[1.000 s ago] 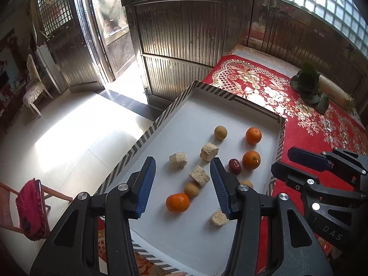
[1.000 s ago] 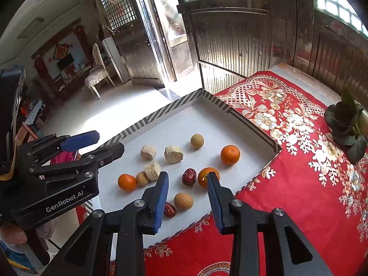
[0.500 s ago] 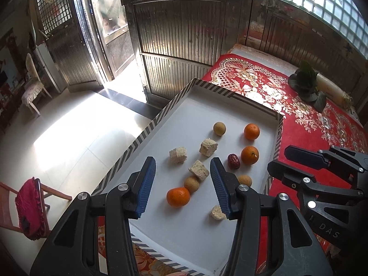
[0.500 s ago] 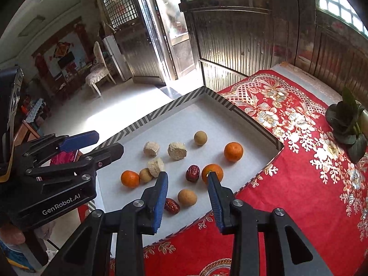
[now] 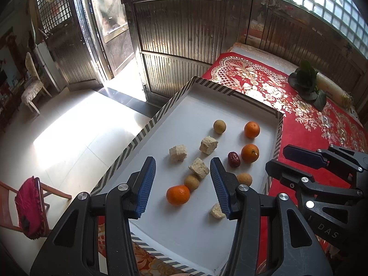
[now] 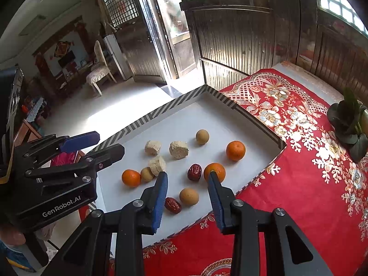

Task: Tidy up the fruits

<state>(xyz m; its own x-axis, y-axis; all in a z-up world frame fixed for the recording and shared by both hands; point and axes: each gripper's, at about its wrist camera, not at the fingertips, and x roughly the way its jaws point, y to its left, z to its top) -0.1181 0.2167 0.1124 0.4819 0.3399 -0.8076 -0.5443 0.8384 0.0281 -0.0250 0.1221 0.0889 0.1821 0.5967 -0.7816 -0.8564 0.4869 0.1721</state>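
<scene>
So there's a shallow tray sitting on the tablecloth at the table's door-side end, with a potted plant well off to its right. In the tray, three oranges, three longans, two dates and some crumbly cake blocks lie scattered, one date just beside an orange. Both grippers hang over the tray's near edge, left one beside the right one.

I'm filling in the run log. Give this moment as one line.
left gripper: open, empty | right gripper: open, empty | fruits loose in tray | sorting not begun
</scene>
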